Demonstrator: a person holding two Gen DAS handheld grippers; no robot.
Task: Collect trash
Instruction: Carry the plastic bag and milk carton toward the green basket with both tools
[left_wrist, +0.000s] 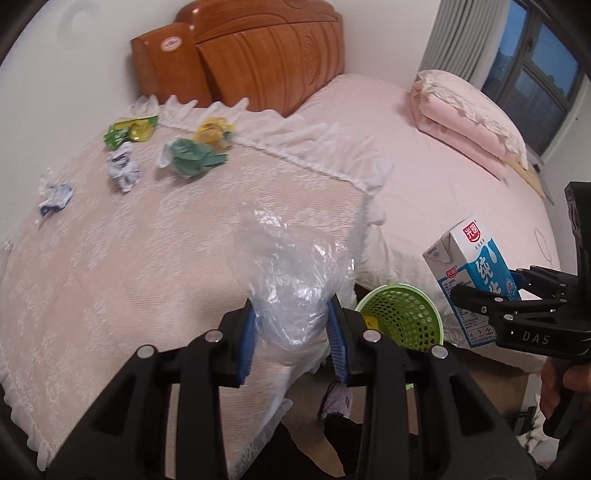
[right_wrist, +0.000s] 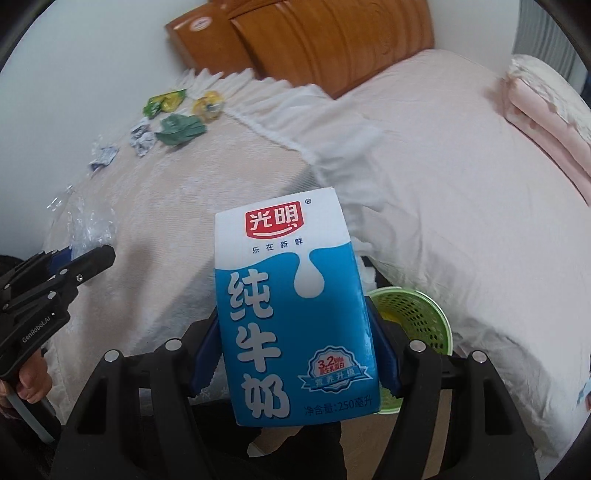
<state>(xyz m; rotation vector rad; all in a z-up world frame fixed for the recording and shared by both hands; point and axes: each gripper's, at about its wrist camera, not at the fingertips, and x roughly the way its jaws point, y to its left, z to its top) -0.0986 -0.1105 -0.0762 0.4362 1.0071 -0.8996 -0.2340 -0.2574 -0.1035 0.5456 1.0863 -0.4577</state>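
Two items in hand | left gripper (left_wrist: 293, 328) clamped on crumpled clear plastic bag (left_wrist: 291, 273) | right gripper (right_wrist: 295, 350) clamped on blue-white milk carton (right_wrist: 295, 306) | green mesh basket (left_wrist: 402, 314) nearly empty below | five crumpled wrappers (left_wrist: 192, 155) left on bed

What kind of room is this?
Most likely a bedroom: a bed with a carved wooden headboard, and a folded pink quilt beside the window.

Both grippers are pointing steeply down. The left gripper (left_wrist: 291, 332) is pinching a crumpled clear plastic bag (left_wrist: 291, 273), while the right gripper (right_wrist: 295, 354) is clamping a milk carton (right_wrist: 295, 306), a hand (left_wrist: 561, 384) gripping its handle.
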